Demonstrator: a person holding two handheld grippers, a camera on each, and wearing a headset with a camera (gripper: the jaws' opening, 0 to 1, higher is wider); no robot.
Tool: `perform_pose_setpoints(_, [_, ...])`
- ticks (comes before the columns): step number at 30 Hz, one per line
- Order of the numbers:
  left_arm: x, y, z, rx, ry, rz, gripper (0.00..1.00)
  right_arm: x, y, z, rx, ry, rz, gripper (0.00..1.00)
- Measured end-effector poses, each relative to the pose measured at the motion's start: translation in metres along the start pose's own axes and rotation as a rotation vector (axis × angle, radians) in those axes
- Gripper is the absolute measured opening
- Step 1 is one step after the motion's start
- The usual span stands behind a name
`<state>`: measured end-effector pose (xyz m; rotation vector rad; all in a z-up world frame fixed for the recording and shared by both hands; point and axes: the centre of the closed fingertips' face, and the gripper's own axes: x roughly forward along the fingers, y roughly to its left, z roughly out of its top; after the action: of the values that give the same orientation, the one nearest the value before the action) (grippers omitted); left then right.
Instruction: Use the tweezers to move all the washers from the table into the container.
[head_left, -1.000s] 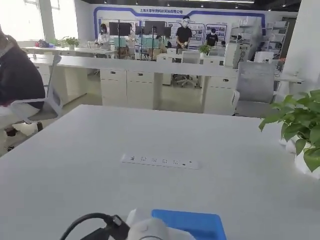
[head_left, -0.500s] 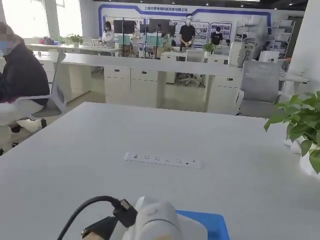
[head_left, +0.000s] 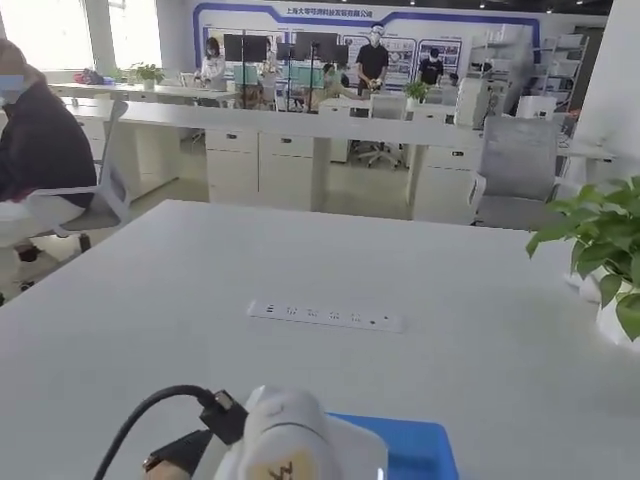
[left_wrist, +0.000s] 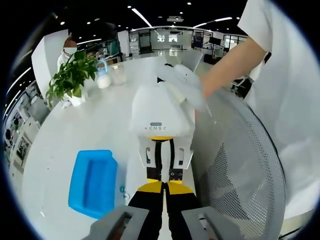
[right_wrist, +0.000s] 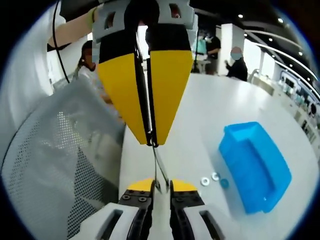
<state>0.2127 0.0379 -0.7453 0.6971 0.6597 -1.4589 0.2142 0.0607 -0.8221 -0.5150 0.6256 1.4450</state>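
Note:
My two grippers meet tip to tip over the table's near edge. The thin metal tweezers (right_wrist: 156, 162) run between them. My left gripper (right_wrist: 151, 142), with broad yellow jaws, is shut on their upper end. My right gripper (right_wrist: 163, 186) is shut on their lower end. Seen from the left gripper view, the left gripper (left_wrist: 162, 184) faces the white-bodied right gripper (left_wrist: 161, 172). Two small washers (right_wrist: 210, 178) lie on the table beside the blue container (right_wrist: 255, 165), which also appears as the blue container (left_wrist: 92, 182) and the blue container (head_left: 405, 445). A gripper's white body (head_left: 290, 445) with a black cable fills the head view's bottom edge.
A power strip (head_left: 325, 317) lies mid-table, and a potted plant (head_left: 600, 245) stands at the right edge. A grey mesh chair back (left_wrist: 240, 165) sits close behind the grippers. The person's white sleeve (left_wrist: 285, 75) is nearby. Other people and desks are in the background.
The white gripper body with its cable has risen into the bottom of the head view and drifted slightly left, covering more of the blue container. The head camera has shifted a little.

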Motion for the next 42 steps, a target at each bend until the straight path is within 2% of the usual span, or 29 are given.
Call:
perform_pose_setpoints(3, [0.0,0.002,0.0,0.005,-0.002,-0.006,0.0,-0.003,0.0,0.002,-0.001,-0.002,0.006,0.06])
perform_pose_setpoints(4, [0.001,0.004,0.001,-0.002,0.003,-0.018,0.0,-0.002,-0.001,0.0,0.033,0.006,-0.001,0.05])
perform_pose_setpoints(6, [0.002,0.01,0.003,0.001,0.006,-0.016,0.0,-0.004,-0.005,0.0,0.045,-0.006,-0.006,0.05])
perform_pose_setpoints(8, [0.003,0.016,0.008,0.007,0.012,-0.014,0.0,-0.008,-0.014,0.001,0.099,-0.026,-0.024,0.05])
perform_pose_setpoints(13, [0.001,0.034,0.017,0.024,0.02,-0.009,0.0,-0.018,-0.034,0.005,0.17,-0.066,-0.067,0.06])
perform_pose_setpoints(15, [0.002,0.04,0.017,0.02,0.031,-0.012,0.0,-0.019,-0.039,0.004,0.197,-0.073,-0.069,0.06])
perform_pose_setpoints(18, [0.007,0.046,0.013,0.0,0.049,-0.019,0.0,-0.018,-0.043,-0.002,0.201,-0.058,-0.077,0.06])
perform_pose_setpoints(21, [0.009,0.048,0.01,-0.014,0.056,-0.024,0.0,-0.018,-0.044,-0.005,0.229,-0.06,-0.067,0.06])
perform_pose_setpoints(30, [0.01,0.05,0.009,-0.033,0.069,-0.025,0.0,-0.015,-0.045,-0.004,0.248,-0.069,-0.061,0.07])
perform_pose_setpoints(37, [0.009,0.047,0.011,-0.009,0.089,-0.022,0.0,-0.015,-0.041,-0.001,0.242,-0.077,-0.051,0.07])
perform_pose_setpoints(42, [0.011,0.046,0.007,0.001,0.109,-0.029,0.0,-0.013,-0.041,-0.003,0.247,-0.066,-0.05,0.07])
